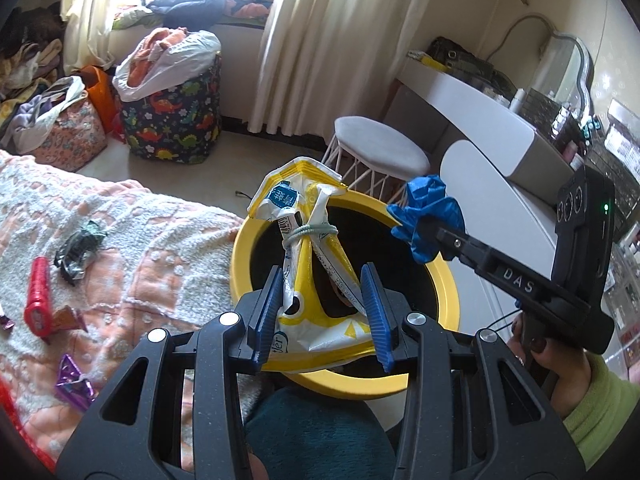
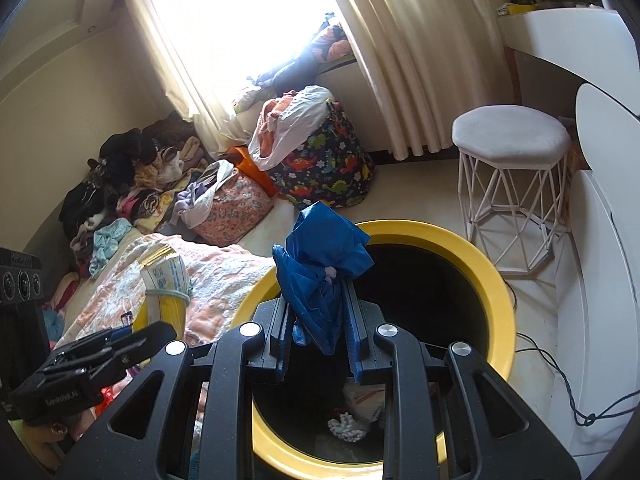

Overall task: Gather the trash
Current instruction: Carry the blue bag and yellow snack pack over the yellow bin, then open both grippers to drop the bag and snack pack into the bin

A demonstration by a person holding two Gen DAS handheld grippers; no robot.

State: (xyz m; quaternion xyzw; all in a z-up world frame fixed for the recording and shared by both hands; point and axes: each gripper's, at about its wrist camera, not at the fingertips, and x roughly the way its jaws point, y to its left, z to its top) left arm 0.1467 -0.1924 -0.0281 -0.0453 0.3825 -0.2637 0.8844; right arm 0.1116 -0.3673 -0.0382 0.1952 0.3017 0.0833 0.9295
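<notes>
My left gripper (image 1: 324, 312) is shut on a yellow and white snack bag (image 1: 304, 240) tied with a rubber band, held above the yellow-rimmed bin (image 1: 400, 384). My right gripper (image 2: 318, 312) is shut on a crumpled blue plastic wrapper (image 2: 320, 264), over the near side of the same bin (image 2: 496, 288), whose dark inside holds white scraps (image 2: 352, 420). In the left wrist view the right gripper (image 1: 424, 232) comes in from the right with the blue wrapper (image 1: 428, 216) over the bin's far rim. The left gripper (image 2: 132, 328) and the snack bag (image 2: 164, 284) show at the left of the right wrist view.
On the peach and white blanket (image 1: 140, 240) lie a red wrapper (image 1: 36, 300), a dark crumpled wrapper (image 1: 78, 252) and a purple foil wrapper (image 1: 74, 380). A white wire stool (image 2: 512, 184), a dinosaur-print bag (image 2: 324, 160), clothes piles (image 2: 132, 184) and a white dresser (image 1: 500, 128) surround the bin.
</notes>
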